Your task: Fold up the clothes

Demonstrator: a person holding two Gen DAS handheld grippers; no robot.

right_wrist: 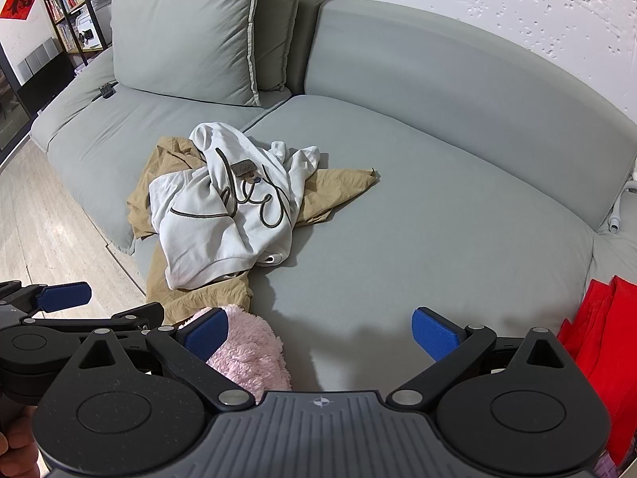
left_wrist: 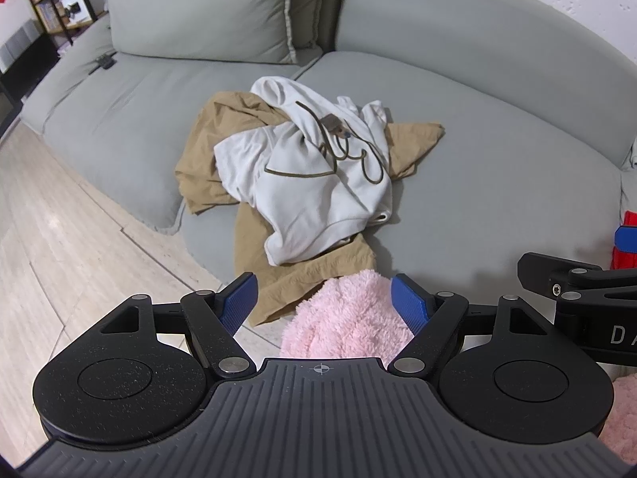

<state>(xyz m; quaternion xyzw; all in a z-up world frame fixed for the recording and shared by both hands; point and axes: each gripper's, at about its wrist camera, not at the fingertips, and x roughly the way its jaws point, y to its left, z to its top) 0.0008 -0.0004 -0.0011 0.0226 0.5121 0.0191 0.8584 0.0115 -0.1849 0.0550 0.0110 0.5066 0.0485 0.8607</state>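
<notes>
Pink fleece [left_wrist: 350, 314] between open left tongs [left_wrist: 330, 302], hoodie [left_wrist: 314, 175] crumpled beyond

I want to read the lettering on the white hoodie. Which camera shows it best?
The left wrist view: the white hoodie sits central and larger there. The right wrist view shows the same script, smaller and left of centre.

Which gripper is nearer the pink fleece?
Left. The left gripper hangs open right over the pink fleece; the right gripper is open over bare sofa, fleece at its left finger.
</notes>
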